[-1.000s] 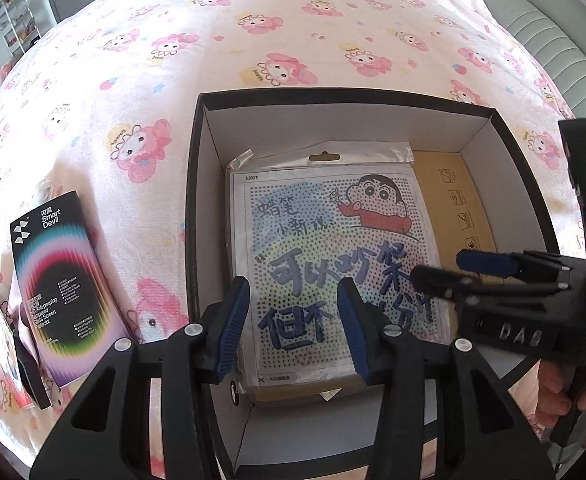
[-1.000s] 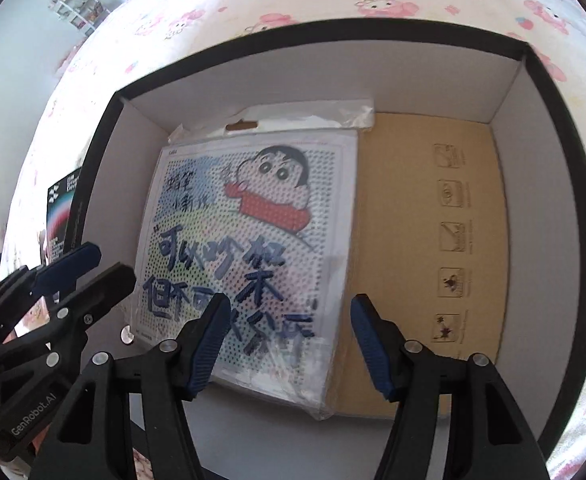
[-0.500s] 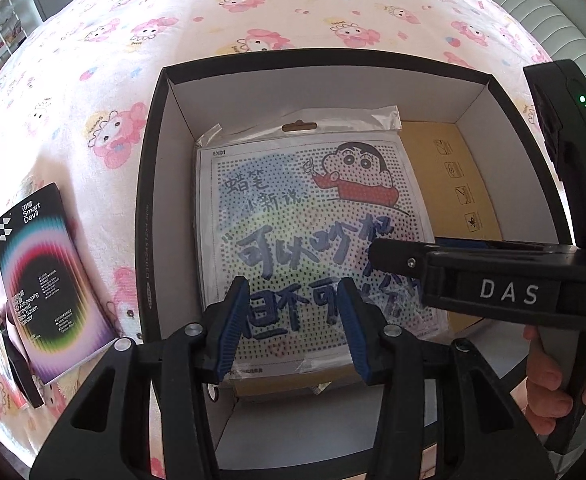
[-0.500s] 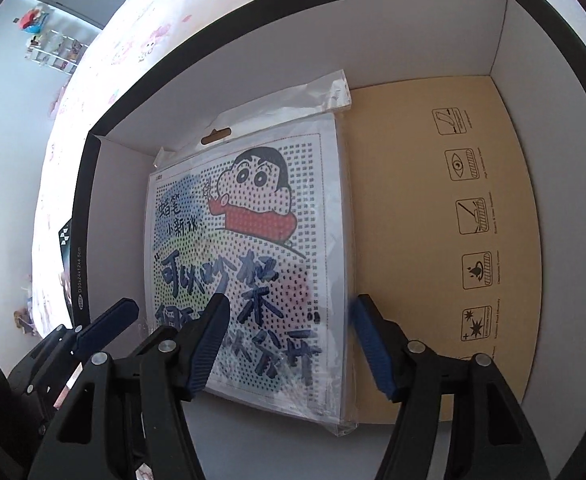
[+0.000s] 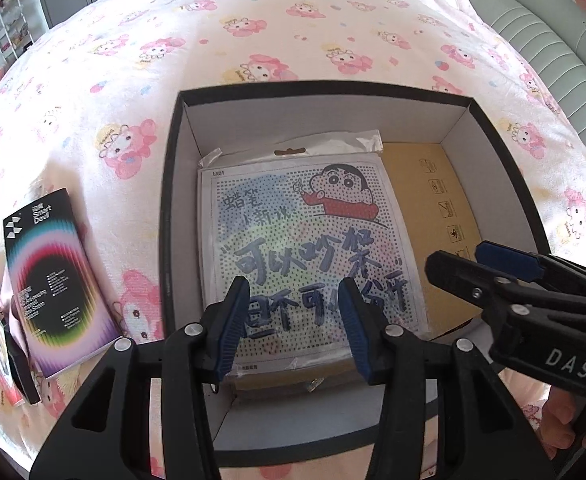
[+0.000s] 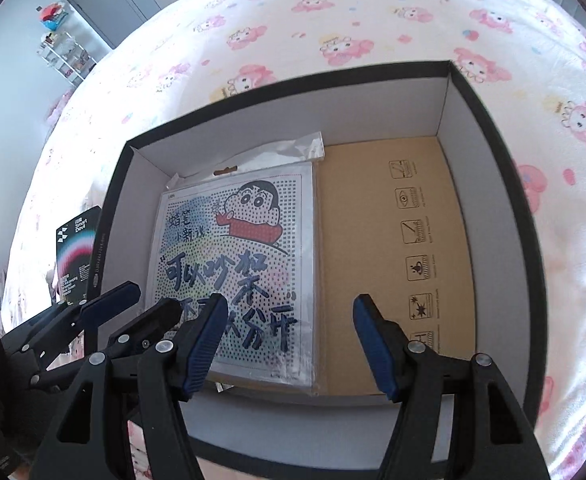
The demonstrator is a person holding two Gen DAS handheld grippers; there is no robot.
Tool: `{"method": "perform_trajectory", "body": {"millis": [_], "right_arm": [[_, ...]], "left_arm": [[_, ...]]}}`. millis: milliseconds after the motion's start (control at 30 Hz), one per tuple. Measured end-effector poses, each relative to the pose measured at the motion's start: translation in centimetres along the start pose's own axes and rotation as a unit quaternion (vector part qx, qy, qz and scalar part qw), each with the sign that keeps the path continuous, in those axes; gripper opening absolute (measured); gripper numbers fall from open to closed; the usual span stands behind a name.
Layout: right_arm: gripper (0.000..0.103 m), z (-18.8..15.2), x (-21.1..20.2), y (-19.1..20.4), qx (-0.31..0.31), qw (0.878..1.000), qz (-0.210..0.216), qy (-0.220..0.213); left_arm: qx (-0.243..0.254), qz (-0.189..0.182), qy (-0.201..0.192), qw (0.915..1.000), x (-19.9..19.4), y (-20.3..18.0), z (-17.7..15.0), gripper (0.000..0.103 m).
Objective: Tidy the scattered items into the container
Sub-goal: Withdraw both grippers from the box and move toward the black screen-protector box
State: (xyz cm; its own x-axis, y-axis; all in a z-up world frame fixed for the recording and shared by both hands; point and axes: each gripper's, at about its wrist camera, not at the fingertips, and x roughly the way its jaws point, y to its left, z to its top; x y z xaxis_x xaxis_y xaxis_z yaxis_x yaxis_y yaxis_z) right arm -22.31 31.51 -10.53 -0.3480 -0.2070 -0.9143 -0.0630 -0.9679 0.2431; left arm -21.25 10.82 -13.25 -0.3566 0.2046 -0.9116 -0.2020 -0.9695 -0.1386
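Observation:
A black box (image 5: 325, 88) (image 6: 505, 184) with white inner walls stands open on the bed. Flat inside it lies a bagged cartoon-print sheet (image 5: 293, 232) (image 6: 233, 264) on brown cardboard (image 5: 425, 208) (image 6: 373, 220). My left gripper (image 5: 293, 320) hovers open over the sheet's near edge with nothing between its fingers. My right gripper (image 6: 291, 340) is open too, above the seam of sheet and cardboard, and empty. A colourful Smart Devil package (image 5: 53, 280) (image 6: 75, 248) lies on the bedsheet left of the box.
The pink cartoon-print bedsheet (image 5: 253, 32) spreads all around the box. A grey padded headboard (image 5: 553, 40) runs along the far right. A shelf rack (image 6: 65, 52) stands by the wall beyond the bed. A hand (image 5: 561, 428) holds the right gripper's handle.
Both grippers have drawn up and back from the box, which looks smaller now. The right gripper no longer crosses in front of the left one. The sheet has stayed in place.

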Motion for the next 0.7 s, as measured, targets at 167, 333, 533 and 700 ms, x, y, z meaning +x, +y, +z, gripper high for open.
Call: {"method": "perform_trajectory", "body": {"millis": [167, 333, 533, 700], "right_arm": [[0.063, -5.4, -6.1, 2.3, -0.012, 0.998, -0.006, -0.066], [0.064, -8.9, -10.2, 5.0, -0.039, 0.992, -0.005, -0.118], [0.064, -11.5, -12.0, 8.4, -0.049, 0.985, 0.017, -0.166], [0.065, -15.3, -12.3, 10.0, -0.033, 0.982, 0.066, -0.172]], "left_arm": [[-0.008, -0.019, -0.053, 0.9984, -5.7, 0.9, -1.7, 0.047], [0.008, -0.01, -0.104, 0.9945, -11.3, 1.0, -4.6, 0.051], [-0.007, -0.013, -0.13, 0.9914, -15.8, 2.9, -8.6, 0.056], [-0.023, 0.026, -0.138, 0.9898, -17.9, 4.2, -12.1, 0.056]]}}
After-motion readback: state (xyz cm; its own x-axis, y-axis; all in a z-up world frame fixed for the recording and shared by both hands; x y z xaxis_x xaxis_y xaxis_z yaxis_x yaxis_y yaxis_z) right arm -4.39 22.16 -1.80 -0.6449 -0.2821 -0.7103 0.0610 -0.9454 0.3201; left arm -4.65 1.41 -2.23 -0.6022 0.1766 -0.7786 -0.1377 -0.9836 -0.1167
